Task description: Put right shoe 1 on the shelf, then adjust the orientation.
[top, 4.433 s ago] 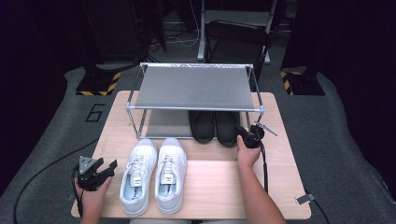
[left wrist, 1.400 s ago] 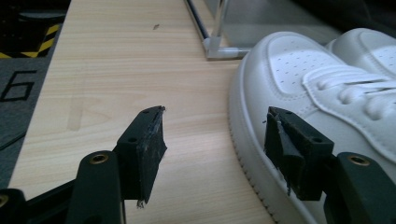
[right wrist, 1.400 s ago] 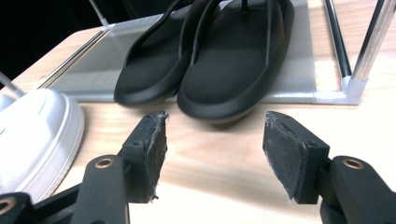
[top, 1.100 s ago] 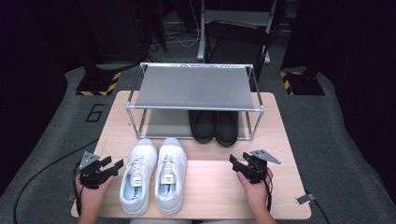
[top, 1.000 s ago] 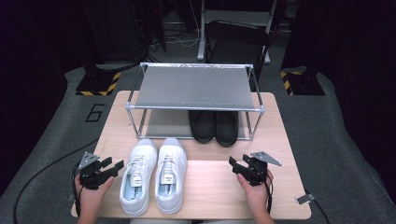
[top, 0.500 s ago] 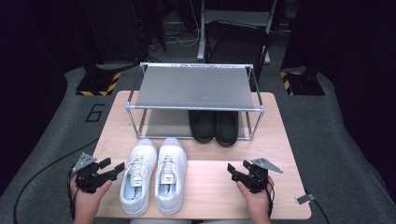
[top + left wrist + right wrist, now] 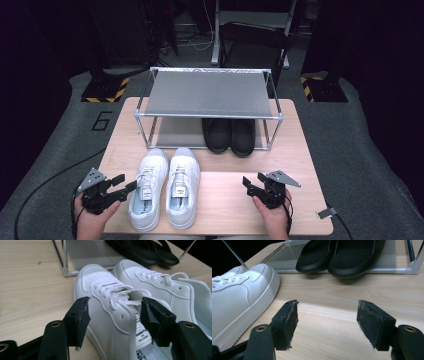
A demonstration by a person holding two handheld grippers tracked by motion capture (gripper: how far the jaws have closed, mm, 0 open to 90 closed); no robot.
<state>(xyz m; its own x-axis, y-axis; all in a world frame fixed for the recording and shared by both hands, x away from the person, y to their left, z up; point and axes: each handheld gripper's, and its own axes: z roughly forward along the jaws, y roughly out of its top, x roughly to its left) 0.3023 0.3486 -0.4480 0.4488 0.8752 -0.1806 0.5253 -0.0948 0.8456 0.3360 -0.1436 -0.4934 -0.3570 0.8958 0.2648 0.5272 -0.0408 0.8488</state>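
Observation:
A pair of white sneakers stands at the table's front, the left one (image 7: 147, 189) (image 7: 110, 315) beside the right one (image 7: 181, 186) (image 7: 160, 287). My left gripper (image 7: 126, 182) (image 7: 114, 310) is held low at the left sneaker's outer side. It is open, its jaws have just been closing a little, and its tips straddle the shoe's side without pressing it. My right gripper (image 7: 253, 180) (image 7: 327, 315) hovers open over bare wood at the front right, pointing left with nothing between its pads. Black slippers (image 7: 230, 135) (image 7: 339, 255) sit under the rack.
A metal-framed shoe rack (image 7: 207, 92) with a grey top shelf stands at the back of the wooden table (image 7: 225, 205). Its lower level holds the slippers at the right, with bare shelf (image 7: 175, 131) to their left. Dark floor surrounds the table.
The right gripper has come back from the black slippers to the front right of the table. The left gripper has shifted a little beside the left sneaker.

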